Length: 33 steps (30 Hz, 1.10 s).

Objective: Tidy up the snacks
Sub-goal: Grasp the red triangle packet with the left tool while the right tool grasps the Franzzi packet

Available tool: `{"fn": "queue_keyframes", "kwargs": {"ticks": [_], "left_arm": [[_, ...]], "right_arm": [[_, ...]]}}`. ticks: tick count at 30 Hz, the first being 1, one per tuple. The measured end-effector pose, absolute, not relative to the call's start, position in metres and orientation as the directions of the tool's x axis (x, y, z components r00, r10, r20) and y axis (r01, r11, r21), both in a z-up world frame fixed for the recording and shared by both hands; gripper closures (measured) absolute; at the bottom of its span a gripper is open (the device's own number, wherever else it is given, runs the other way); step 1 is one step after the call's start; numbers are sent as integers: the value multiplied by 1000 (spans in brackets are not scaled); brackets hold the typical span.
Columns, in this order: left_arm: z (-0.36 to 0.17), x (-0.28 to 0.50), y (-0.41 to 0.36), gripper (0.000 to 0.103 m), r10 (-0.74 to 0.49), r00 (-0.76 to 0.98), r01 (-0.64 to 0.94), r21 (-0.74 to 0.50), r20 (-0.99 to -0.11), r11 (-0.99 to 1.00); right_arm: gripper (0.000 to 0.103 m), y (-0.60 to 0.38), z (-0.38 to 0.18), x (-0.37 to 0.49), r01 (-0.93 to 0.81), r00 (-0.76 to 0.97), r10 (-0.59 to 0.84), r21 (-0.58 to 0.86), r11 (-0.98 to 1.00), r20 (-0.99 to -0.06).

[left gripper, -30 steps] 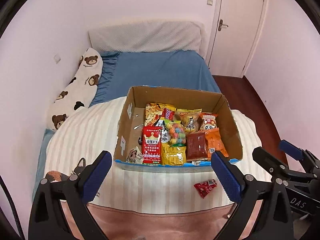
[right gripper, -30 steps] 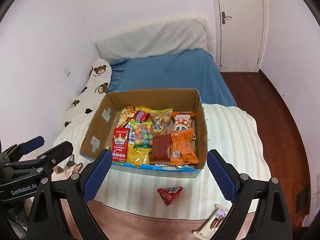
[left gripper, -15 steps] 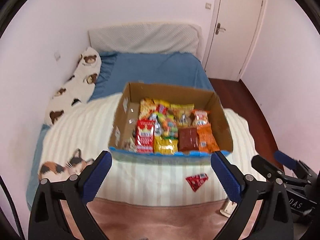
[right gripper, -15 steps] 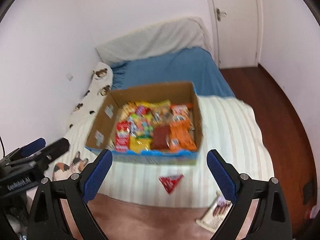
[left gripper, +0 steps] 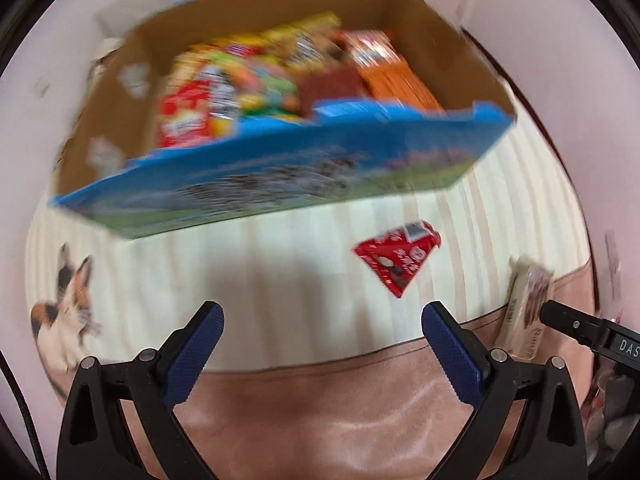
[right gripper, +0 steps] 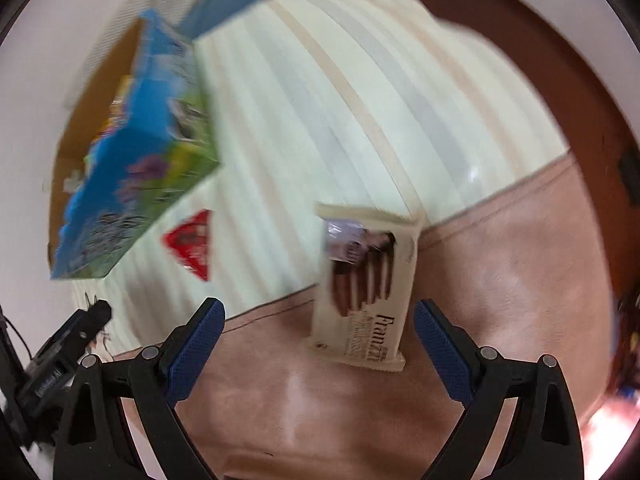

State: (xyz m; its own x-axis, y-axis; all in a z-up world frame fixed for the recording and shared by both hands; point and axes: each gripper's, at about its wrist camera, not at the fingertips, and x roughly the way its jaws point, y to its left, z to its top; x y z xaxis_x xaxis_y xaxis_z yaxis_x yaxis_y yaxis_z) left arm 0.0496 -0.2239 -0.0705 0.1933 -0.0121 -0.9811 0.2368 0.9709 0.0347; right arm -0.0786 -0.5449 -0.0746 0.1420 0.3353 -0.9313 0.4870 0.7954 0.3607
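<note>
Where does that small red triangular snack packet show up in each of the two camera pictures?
Left wrist view: red triangular snack packet right of centre, below the cardboard box.
Right wrist view: packet left of centre, at the box's lower right.
Shared landmark: the blue-fronted box.

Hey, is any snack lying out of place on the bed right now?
Yes, two. A red triangular packet lies loose on the striped blanket, in front of the box that holds the other snacks. A cream biscuit pack lies across the blanket's pink border, right ahead of the open right gripper. Both are outside the box.
</note>
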Motion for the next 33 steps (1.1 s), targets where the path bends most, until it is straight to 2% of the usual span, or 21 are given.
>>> {"fn": "queue_keyframes", "kwargs": {"ticks": [6, 8, 9, 10, 11, 12, 14, 16, 22, 29, 31, 33], "left_arm": [[-107, 75, -265, 2, -9, 160, 348, 48, -987, 936], [-115, 81, -278, 6, -7, 165, 388, 58, -986, 920], [-119, 83, -284, 19, -5, 164, 409, 64, -986, 910], [-121, 84, -288, 39, -1, 163, 422, 69, -987, 904], [-127, 84, -294, 49, -3, 145, 440, 61, -989, 896], [-132, 83, -296, 65, -15, 121, 442, 40, -993, 896], [-136, 80, -297, 65, -11, 113, 438, 40, -993, 898], [-137, 73, -296, 66, -13, 112, 436, 38, -994, 899], [-142, 34, -256, 66, -40, 19, 367, -31, -999, 930], [-134, -6, -185, 66, -96, -61, 150, -104, -994, 983], [-121, -10, -170, 67, -132, -51, 90, -137, -990, 987], [-100, -9, -158, 67, -164, -20, 51, -165, -986, 985]], "right_arm": [[6, -539, -117, -75, 510, 74, 341, 330, 795, -937], [5, -538, -124, -75, 517, 63, 338, 320, 794, -939], [5, -537, -126, -75, 515, 58, 332, 314, 797, -941], [5, -537, -129, -75, 516, 54, 330, 310, 799, -942], [5, -537, -131, -76, 516, 55, 330, 310, 799, -942], [6, -537, -133, -76, 514, 55, 328, 309, 800, -943], [17, -537, -133, -78, 501, 56, 308, 293, 814, -950], [40, -529, -128, -78, 441, 57, 261, 258, 859, -964], [41, -485, -121, -93, 272, 36, 246, 246, 930, -969], [43, -450, -122, -111, 270, 17, 402, 391, 880, -915], [49, -438, -112, -109, 247, 25, 433, 426, 871, -901], [64, -429, -97, -102, 213, 42, 460, 458, 863, -887]]}}
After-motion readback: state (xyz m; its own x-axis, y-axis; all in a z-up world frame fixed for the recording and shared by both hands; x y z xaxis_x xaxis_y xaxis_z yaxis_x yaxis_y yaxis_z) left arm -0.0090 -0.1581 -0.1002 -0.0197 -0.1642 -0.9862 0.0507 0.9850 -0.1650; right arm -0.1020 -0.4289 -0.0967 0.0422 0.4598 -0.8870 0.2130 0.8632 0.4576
